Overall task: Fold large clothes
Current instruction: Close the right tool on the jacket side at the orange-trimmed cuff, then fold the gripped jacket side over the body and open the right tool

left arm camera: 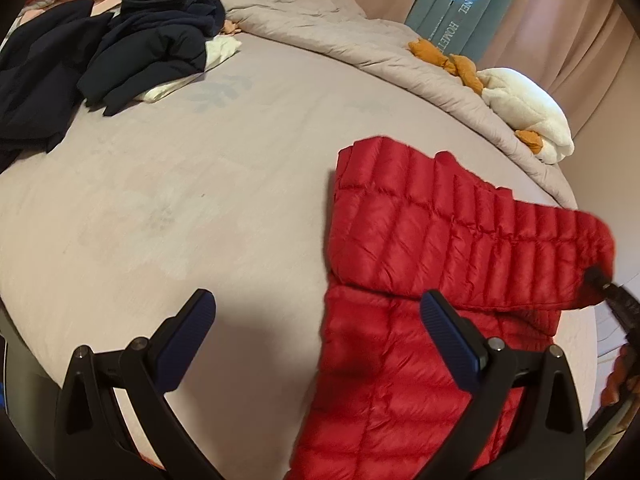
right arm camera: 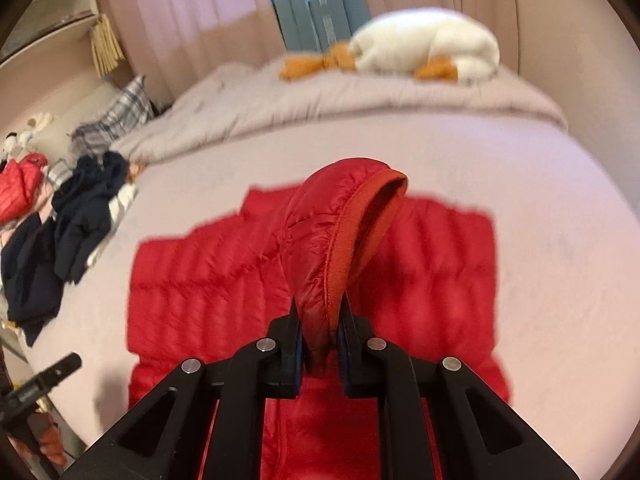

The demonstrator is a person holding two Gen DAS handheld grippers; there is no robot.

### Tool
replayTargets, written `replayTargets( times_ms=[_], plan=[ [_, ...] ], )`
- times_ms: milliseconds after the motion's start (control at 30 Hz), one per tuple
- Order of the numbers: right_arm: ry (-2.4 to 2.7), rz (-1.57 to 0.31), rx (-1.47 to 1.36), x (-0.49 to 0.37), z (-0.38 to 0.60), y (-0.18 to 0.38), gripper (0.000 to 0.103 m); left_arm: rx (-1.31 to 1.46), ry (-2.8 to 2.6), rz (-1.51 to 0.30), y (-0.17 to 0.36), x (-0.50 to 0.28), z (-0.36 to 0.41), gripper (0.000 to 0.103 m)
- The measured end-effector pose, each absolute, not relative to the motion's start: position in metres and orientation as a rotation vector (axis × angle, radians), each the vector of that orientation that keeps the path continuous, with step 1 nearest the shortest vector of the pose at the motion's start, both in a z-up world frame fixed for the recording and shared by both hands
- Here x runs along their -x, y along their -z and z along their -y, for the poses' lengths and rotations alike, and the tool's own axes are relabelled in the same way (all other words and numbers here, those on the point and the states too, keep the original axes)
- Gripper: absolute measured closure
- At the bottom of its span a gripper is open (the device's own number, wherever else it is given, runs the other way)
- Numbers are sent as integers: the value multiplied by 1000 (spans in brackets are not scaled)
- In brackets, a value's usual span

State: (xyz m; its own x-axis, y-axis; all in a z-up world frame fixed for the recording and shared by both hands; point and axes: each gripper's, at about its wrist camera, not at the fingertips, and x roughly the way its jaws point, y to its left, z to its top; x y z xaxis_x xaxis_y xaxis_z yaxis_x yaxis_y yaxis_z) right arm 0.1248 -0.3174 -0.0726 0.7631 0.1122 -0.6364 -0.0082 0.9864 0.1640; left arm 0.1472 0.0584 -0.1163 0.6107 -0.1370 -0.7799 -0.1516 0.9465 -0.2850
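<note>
A red quilted down jacket (left arm camera: 404,280) lies on the bed, in the right half of the left wrist view. One sleeve (left arm camera: 552,240) is lifted and drawn across the body. My right gripper (right arm camera: 320,320) is shut on the sleeve cuff (right arm camera: 340,240) and holds it up above the jacket body (right arm camera: 200,280). It shows at the right edge of the left wrist view (left arm camera: 600,284). My left gripper (left arm camera: 316,320) is open and empty, low over the bed at the jacket's left edge.
The bed sheet (left arm camera: 180,200) is pale mauve. A pile of dark navy clothes (left arm camera: 120,60) lies at the far left. A rolled duvet (left arm camera: 340,36) and a white and orange plush goose (left arm camera: 520,104) lie along the far side. Curtains hang behind.
</note>
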Motion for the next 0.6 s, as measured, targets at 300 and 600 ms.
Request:
replayTargets(
  times_ms=[300, 600],
  plan=[
    [-16, -568, -113, -125, 335, 32, 89, 301, 71, -867, 101, -176, -18, 3],
    [64, -616, -158, -150, 362, 62, 89, 264, 171, -963, 142, -221, 27, 33]
  ],
)
